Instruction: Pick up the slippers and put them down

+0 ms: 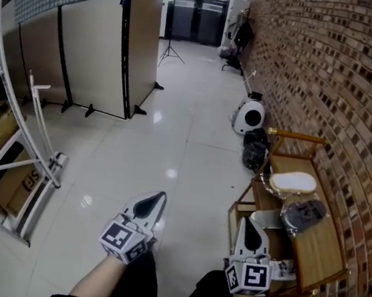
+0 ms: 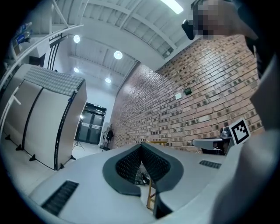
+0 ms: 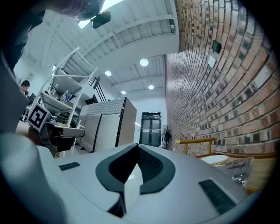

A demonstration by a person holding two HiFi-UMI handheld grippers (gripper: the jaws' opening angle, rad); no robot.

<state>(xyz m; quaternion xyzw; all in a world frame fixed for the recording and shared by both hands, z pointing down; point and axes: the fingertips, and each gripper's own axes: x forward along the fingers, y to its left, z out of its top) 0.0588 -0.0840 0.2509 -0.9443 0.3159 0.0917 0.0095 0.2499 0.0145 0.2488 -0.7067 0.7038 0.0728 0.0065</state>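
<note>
A low wooden rack [image 1: 318, 251] stands against the brick wall at the right. On its top lie a pale slipper [image 1: 293, 182] and a grey slipper in a clear wrap [image 1: 302, 214]. Dark footwear [image 1: 255, 149] sits on the floor just beyond the rack. My right gripper [image 1: 250, 221] hovers beside the rack's near left corner, jaws shut and empty. My left gripper [image 1: 160, 195] is out over the tiled floor, shut with nothing in it. In the right gripper view the rack's rail [image 3: 194, 141] and the pale slipper [image 3: 218, 159] show to the right of the shut gripper [image 3: 138, 145]. The left gripper [image 2: 141, 144] points along the brick wall.
A brick wall [image 1: 329, 81] runs along the right. Grey partition panels [image 1: 97, 53] and a white metal frame [image 1: 31, 152] with a cardboard box [image 1: 13, 184] stand at the left. A white round device [image 1: 249, 115] sits by the wall; a tripod [image 1: 170, 48] and dark doors [image 1: 198, 8] are far off.
</note>
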